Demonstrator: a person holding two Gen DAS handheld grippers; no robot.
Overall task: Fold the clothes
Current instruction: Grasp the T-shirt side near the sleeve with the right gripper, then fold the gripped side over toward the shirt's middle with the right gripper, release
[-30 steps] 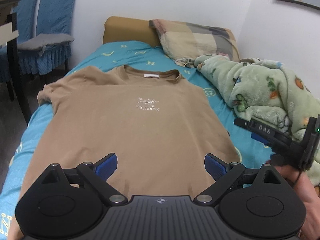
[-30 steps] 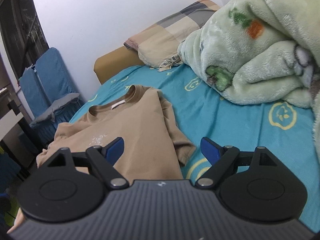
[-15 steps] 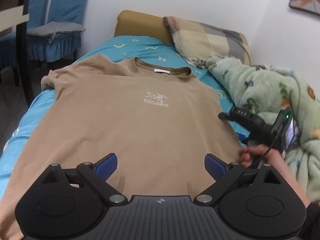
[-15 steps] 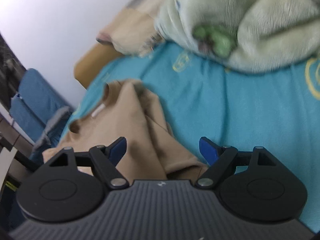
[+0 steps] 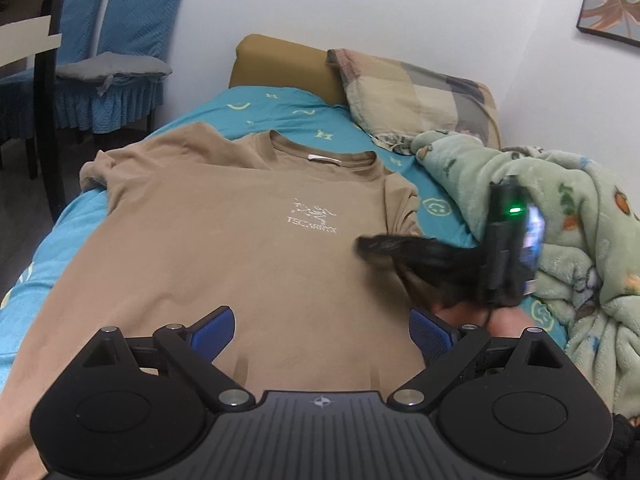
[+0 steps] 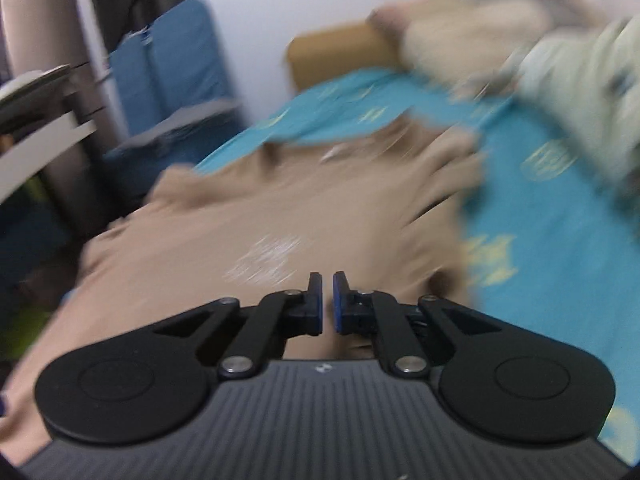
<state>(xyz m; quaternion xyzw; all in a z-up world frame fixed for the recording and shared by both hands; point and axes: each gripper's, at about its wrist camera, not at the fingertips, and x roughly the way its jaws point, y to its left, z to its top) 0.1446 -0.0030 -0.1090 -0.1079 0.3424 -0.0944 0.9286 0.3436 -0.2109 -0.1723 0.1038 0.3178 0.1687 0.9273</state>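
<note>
A tan T-shirt (image 5: 240, 264) with a white chest logo lies flat, front up, on the blue bed sheet (image 5: 276, 106), collar at the far end. My left gripper (image 5: 322, 332) is open above the shirt's near hem, and nothing is between its blue pads. My right gripper (image 5: 362, 246), held by a hand (image 5: 500, 320), reaches in from the right over the shirt's right side below the sleeve. In the blurred right wrist view its jaws are closing to a thin slit (image 6: 327, 304) over the shirt (image 6: 280, 208). I see no cloth pinched between them.
A green fleece blanket (image 5: 560, 208) is heaped along the bed's right side, with a patchwork pillow (image 5: 420, 92) at the head. Blue-covered chairs (image 5: 120, 40) and a dark table stand on the left, past the bed's edge. A picture hangs on the right wall.
My right gripper swung left from the sheet beside the sleeve to over the shirt, and its jaws went from wide open to nearly shut. The left gripper stayed open and barely moved.
</note>
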